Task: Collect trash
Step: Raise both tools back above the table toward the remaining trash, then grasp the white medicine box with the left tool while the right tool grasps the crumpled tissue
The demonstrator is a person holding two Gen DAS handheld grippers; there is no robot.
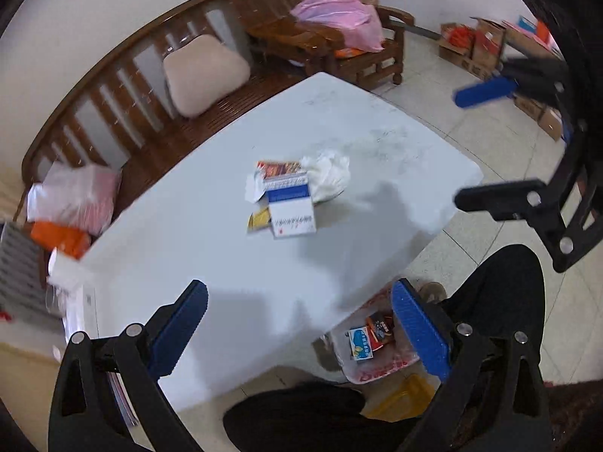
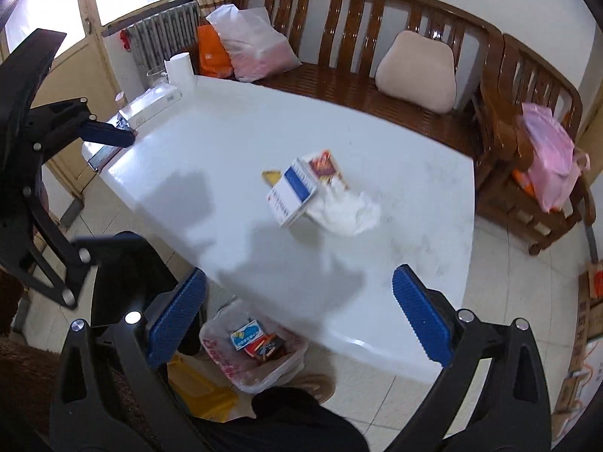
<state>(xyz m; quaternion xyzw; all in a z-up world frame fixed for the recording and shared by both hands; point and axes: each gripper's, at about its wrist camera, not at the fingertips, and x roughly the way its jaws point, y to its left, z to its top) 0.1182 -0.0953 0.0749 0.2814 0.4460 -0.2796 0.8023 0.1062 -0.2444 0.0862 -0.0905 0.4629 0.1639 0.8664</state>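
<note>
A pile of trash lies in the middle of the white table (image 1: 226,263): a blue-and-white box (image 1: 292,205), a crumpled white tissue (image 1: 328,177), a red wrapper (image 1: 279,167) and a yellow packet (image 1: 259,220). The box (image 2: 292,192), tissue (image 2: 345,209) and table (image 2: 211,150) also show in the right wrist view. A clear trash bag (image 1: 380,342) with several wrappers sits on the floor by the table's near edge; it also shows in the right wrist view (image 2: 252,346). My left gripper (image 1: 299,324) is open and empty above the table's near edge. My right gripper (image 2: 299,320) is open and empty above the same edge.
A wooden bench (image 2: 358,86) with a beige cushion (image 2: 418,71) and plastic bags runs behind the table. An armchair (image 2: 527,173) holds a pink bag (image 2: 546,158). Cardboard boxes (image 1: 478,49) stand on the tiled floor. A tissue box (image 2: 154,101) and a paper roll (image 2: 181,67) sit at the table's far left corner.
</note>
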